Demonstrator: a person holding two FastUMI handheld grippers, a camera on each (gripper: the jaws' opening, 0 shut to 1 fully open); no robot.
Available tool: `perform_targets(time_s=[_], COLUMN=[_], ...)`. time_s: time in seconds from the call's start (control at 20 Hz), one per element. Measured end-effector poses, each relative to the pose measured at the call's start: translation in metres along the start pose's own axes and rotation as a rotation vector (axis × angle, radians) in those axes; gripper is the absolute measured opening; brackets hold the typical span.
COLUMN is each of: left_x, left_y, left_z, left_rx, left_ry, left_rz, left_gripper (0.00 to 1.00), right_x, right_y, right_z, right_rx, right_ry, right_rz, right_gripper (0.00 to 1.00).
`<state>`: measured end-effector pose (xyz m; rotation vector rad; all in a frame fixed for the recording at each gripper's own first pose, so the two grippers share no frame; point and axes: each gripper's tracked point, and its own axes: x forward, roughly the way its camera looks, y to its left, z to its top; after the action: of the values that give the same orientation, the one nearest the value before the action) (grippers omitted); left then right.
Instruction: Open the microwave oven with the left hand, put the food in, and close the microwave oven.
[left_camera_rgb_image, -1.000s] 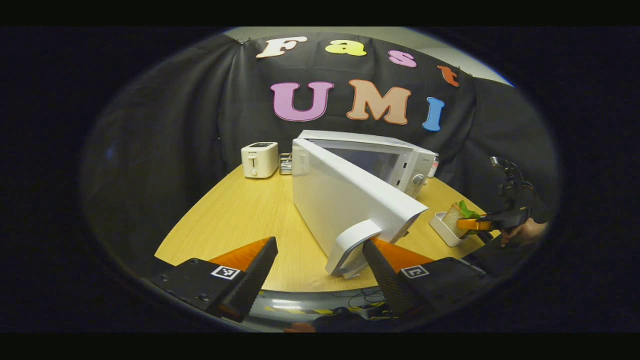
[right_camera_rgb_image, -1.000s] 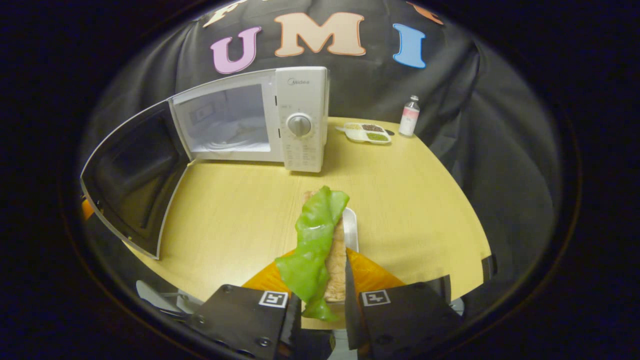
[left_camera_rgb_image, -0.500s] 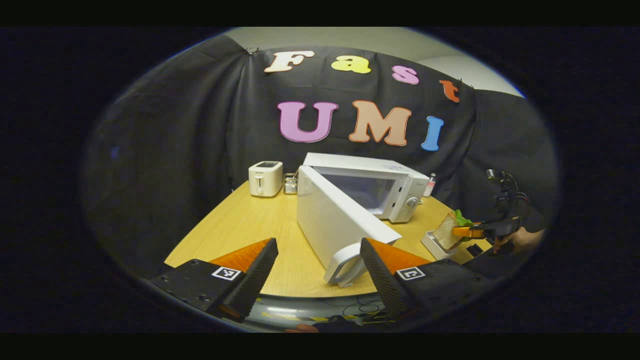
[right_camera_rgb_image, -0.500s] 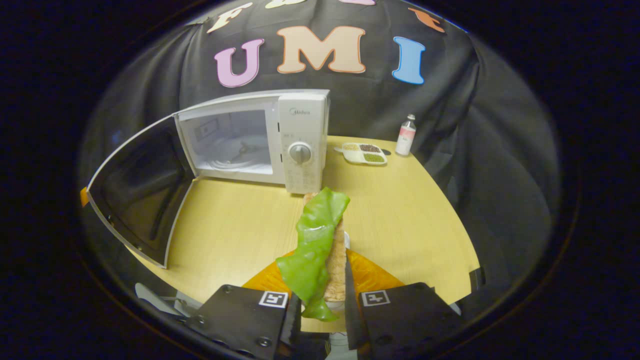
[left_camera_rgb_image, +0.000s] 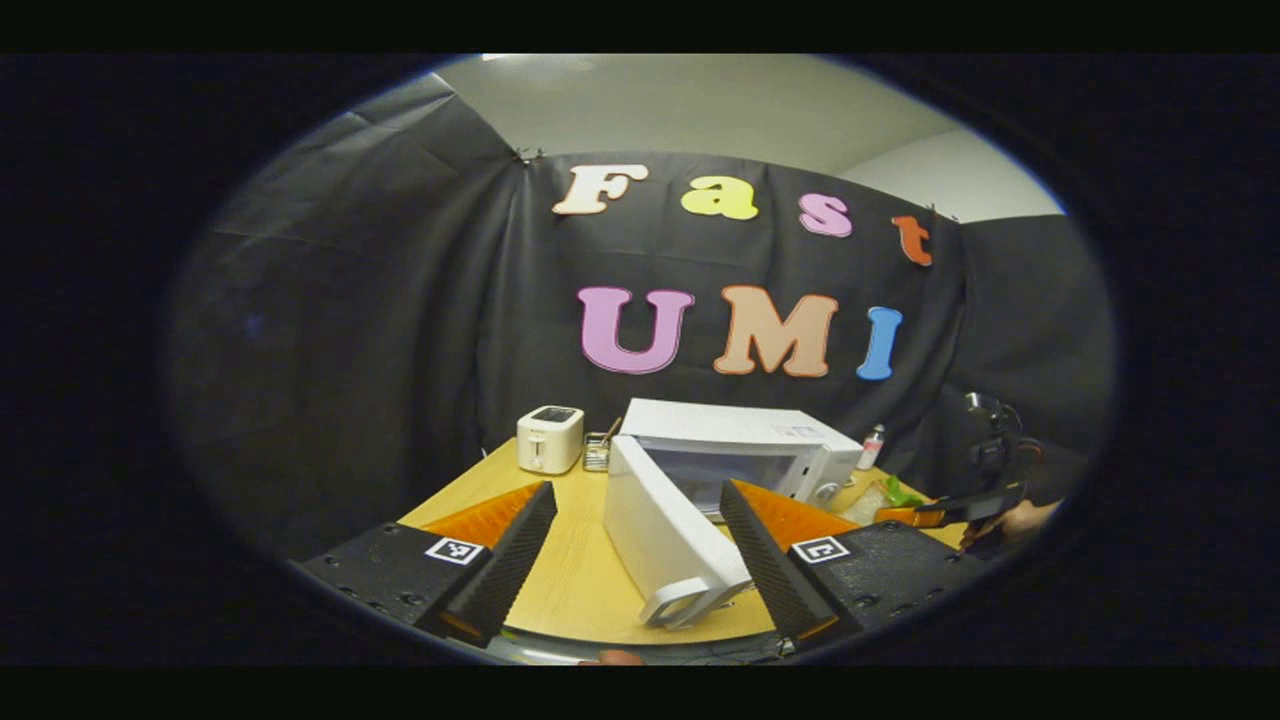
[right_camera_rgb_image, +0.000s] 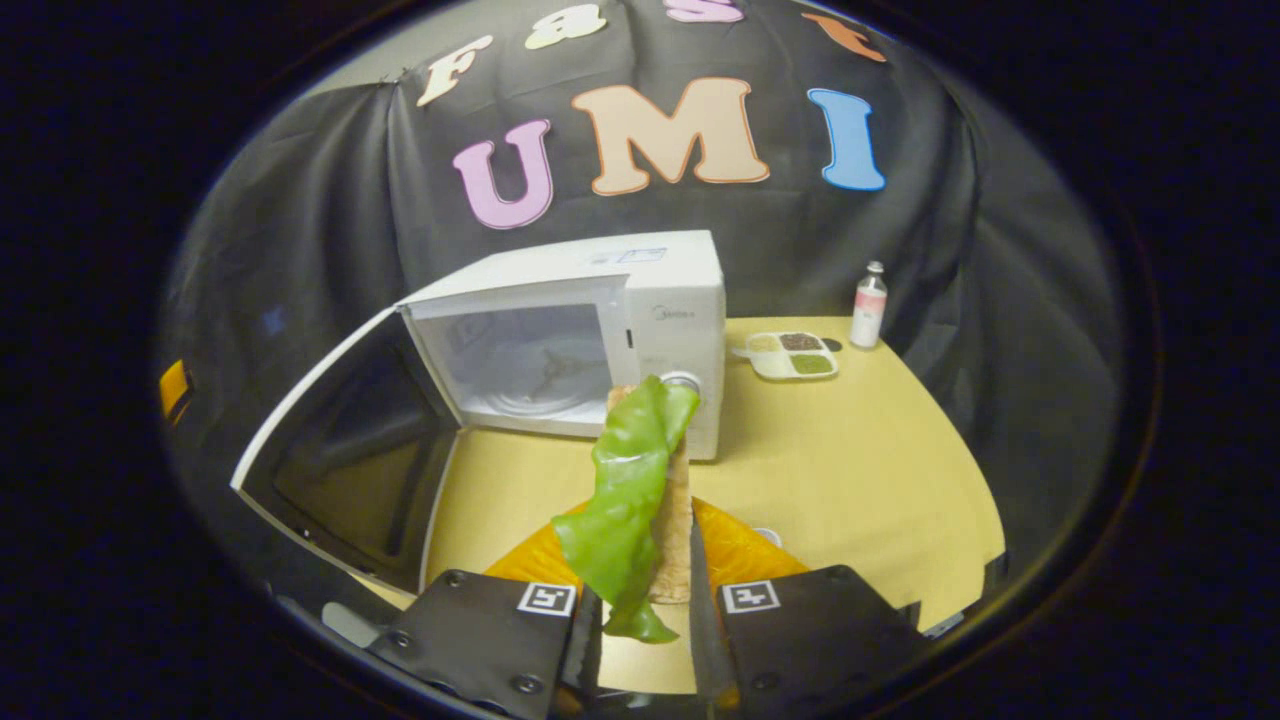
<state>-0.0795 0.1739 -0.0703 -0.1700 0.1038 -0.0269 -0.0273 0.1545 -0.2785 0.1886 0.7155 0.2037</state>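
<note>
- Right gripper (right_camera_rgb_image: 640, 610): fingers clenched on the sandwich (right_camera_rgb_image: 650, 490), a slice of bread with a green lettuce leaf, held upright in the air over the bench (right_camera_rgb_image: 860, 480). It has risen from the small white tray where it stood a second ago.
- Left gripper (left_camera_rgb_image: 640, 560): fingers released and spread. It has backed off and lifted away from the door handle (left_camera_rgb_image: 680, 605), which now lies nearer the camera, between the fingers but untouched.
- Microwave door (right_camera_rgb_image: 350, 450): swung wide open to the left, so the opening step appears complete.
- Microwave oven (right_camera_rgb_image: 670, 300): the cavity with its turntable (right_camera_rgb_image: 530, 380) is exposed; the sandwich now looks closer to it, judged ready for insertion.
- Far bench: toaster (left_camera_rgb_image: 550, 438) at left; divided dish (right_camera_rgb_image: 790, 354) and bottle (right_camera_rgb_image: 868, 305) at right.
</note>
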Motion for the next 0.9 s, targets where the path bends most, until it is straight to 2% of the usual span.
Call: perform_targets(time_s=[0.05, 0.1, 0.15, 0.2, 0.25, 0.45, 0.5, 0.9], left_x=[0.002, 0.004, 0.003, 0.002, 0.000, -0.008, -0.009, -0.023], left_y=[-0.001, -0.002, -0.004, -0.005, -0.005, 0.004, 0.006, 0.022], left_z=[0.009, 0.016, 0.022, 0.023, 0.024, 0.016, 0.015, -0.005], left_rx=[-0.010, -0.010, 0.000, 0.015, 0.032, 0.037, 0.032, 0.057], left_ry=[-0.023, -0.045, -0.058, -0.068, -0.070, -0.041, -0.034, 0.043], left_rz=[0.004, 0.010, 0.008, 0.008, 0.005, 0.032, 0.038, 0.098], left_gripper=[0.94, 0.94, 0.96, 0.94, 0.96, 0.94, 0.96, 0.94], right_x=[0.005, 0.011, 0.017, 0.022, 0.027, 0.061, 0.072, 0.153], right_y=[0.009, 0.017, 0.025, 0.033, 0.043, 0.082, 0.092, 0.144], right_z=[0.002, 0.003, 0.004, 0.006, 0.009, 0.024, 0.028, 0.047], right_rx=[0.017, 0.024, 0.022, 0.026, 0.045, 0.231, 0.286, 0.518], right_ry=[0.004, 0.012, 0.018, 0.023, 0.025, 0.027, 0.022, -0.057], right_rz=[0.020, 0.040, 0.059, 0.078, 0.102, 0.175, 0.187, 0.178], right_gripper=[0.32, 0.39, 0.35, 0.39, 0.39, 0.39, 0.38, 0.38])
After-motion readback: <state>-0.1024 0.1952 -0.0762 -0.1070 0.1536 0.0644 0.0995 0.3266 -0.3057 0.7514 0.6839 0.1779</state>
